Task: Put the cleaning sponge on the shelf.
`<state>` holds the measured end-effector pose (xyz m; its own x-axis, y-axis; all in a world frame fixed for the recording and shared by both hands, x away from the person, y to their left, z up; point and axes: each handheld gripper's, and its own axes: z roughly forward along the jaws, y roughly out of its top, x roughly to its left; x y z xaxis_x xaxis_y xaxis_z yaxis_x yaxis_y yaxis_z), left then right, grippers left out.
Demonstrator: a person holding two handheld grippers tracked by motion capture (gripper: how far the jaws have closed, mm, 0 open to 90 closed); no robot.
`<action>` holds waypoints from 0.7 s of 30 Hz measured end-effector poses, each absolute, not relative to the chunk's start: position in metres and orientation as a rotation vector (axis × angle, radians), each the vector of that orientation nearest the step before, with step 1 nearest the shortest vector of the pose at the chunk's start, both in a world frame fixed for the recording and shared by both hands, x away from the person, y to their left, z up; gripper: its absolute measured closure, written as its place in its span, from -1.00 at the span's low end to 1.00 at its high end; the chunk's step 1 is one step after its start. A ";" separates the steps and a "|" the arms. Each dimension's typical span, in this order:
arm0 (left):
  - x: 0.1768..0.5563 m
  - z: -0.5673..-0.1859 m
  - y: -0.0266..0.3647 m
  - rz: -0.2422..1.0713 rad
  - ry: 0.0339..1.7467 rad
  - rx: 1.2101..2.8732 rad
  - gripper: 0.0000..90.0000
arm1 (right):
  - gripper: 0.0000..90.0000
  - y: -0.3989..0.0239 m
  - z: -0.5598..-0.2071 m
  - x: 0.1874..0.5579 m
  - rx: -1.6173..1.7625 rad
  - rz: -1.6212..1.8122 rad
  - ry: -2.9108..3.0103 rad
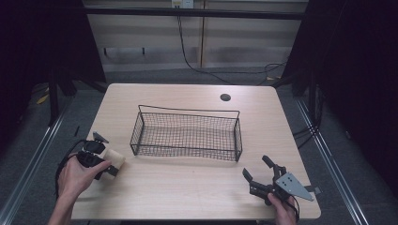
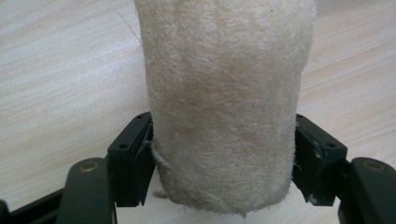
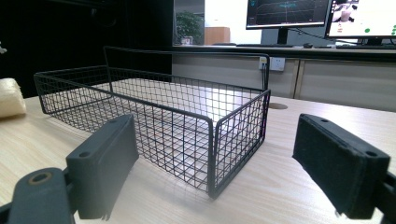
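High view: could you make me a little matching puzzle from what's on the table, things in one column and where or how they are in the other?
Things:
1. fuzzy roll
2. basket
3. left gripper
4. right gripper

States:
A. open, holding nothing, near the table's right front corner
B. black wire mesh, mid-table
C. cream, lying near the table's left edge
D. shut on a soft thing

Pairs: 1-C, 2-B, 3-D, 4-A
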<state>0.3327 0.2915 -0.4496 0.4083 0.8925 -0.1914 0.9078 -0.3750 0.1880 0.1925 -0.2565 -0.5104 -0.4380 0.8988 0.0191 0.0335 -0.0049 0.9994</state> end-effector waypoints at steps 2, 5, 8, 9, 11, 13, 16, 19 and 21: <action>0.332 -0.449 0.294 -0.093 1.582 2.392 -0.29 | -0.71 -0.257 -0.510 0.193 0.993 1.530 1.555; 0.331 -0.446 0.298 -0.099 1.575 2.370 -0.29 | -0.71 -0.256 -0.510 0.192 0.994 1.528 1.555; 0.330 -0.441 0.300 -0.124 1.538 2.371 -0.29 | -0.71 -0.257 -0.510 0.193 0.991 1.532 1.556; 0.330 -0.439 0.301 -0.118 1.540 2.365 -0.29 | -0.71 -0.257 -0.510 0.193 0.992 1.532 1.556; 0.329 -0.436 0.303 -0.114 1.544 2.350 -0.29 | -0.71 -0.257 -0.510 0.193 0.991 1.531 1.556; 0.328 -0.434 0.305 -0.125 1.545 2.337 -0.29 | -0.71 -0.257 -0.510 0.193 0.991 1.532 1.556; 0.327 -0.433 0.307 -0.151 1.535 2.324 -0.29 | -0.71 -0.257 -0.510 0.193 0.992 1.531 1.555; 0.326 -0.429 0.308 -0.157 1.531 2.293 -0.29 | -0.71 -0.257 -0.510 0.193 0.993 1.531 1.556; 0.326 -0.426 0.309 -0.162 1.511 2.298 -0.29 | -0.71 -0.257 -0.510 0.192 0.994 1.527 1.556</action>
